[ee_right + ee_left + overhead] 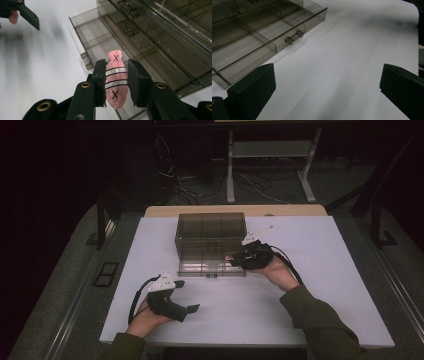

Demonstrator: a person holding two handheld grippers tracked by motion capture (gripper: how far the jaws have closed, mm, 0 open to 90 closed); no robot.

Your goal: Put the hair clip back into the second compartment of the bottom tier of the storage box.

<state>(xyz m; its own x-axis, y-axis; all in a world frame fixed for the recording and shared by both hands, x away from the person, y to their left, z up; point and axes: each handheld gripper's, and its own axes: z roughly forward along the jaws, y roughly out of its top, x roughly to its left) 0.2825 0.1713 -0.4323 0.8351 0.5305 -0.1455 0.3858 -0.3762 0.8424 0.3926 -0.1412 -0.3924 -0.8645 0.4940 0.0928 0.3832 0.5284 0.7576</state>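
Note:
A pink fish-shaped piece [115, 83] with white stripes and two black crosses sits between the jaws of my right gripper [117, 65], which is shut on it. The piece hangs over the pulled-out bottom drawer [100, 42] of a smoky clear drawer box [210, 232]. In the high view my right gripper [235, 259] is at the drawer's right front corner. My left gripper [186, 296] rests near the table's front left, open, with nothing between its jaws. In its own view my left gripper [327, 87] faces bare table, with the drawer [249, 47] and its handle [294, 37] at upper left.
The drawer is split into several compartments, all bare where I can see. The white table top [320, 290] has free room on both sides of the box. Beyond the table's far edge are cables and a metal stand [270, 165] on the floor.

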